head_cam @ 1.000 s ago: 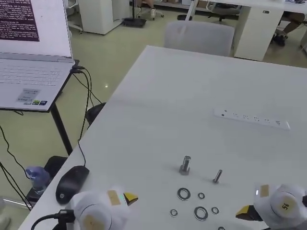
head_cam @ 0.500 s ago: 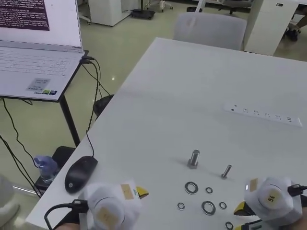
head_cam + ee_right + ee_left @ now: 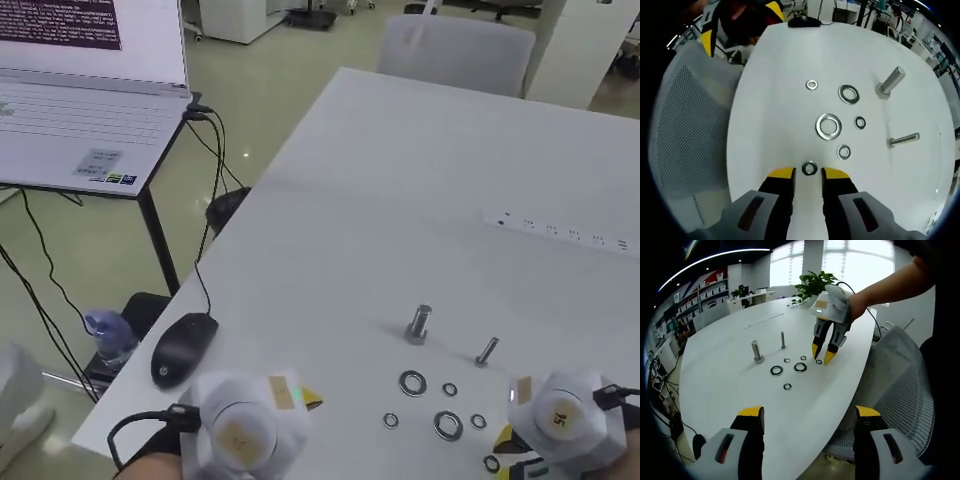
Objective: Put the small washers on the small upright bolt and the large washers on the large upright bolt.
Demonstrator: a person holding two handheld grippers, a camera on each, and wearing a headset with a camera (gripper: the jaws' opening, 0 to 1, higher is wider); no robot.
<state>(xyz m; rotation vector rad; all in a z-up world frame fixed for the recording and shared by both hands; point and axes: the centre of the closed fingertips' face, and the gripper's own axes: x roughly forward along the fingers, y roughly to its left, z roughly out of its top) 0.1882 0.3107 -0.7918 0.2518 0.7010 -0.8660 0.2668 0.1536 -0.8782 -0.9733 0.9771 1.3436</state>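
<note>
Right gripper view: shows the right gripper [image 3: 809, 174] with yellow-tipped jaws a narrow gap apart, straddling a small dark steel washer [image 3: 809, 168] by the white tabletop's [image 3: 765, 100] near edge, nothing pinched yet. Has dropped closer to it than a second ago, so probably lining up the first pick. Over on the left gripper [image 3: 809, 412]: jaws wide, empty, off the near edge. Thick silver hex bolt [image 3: 891, 80] and thin silver bolt [image 3: 904, 140] standing bare. Can't tell if the tips touch down, mostly hidden in the head view.
</note>
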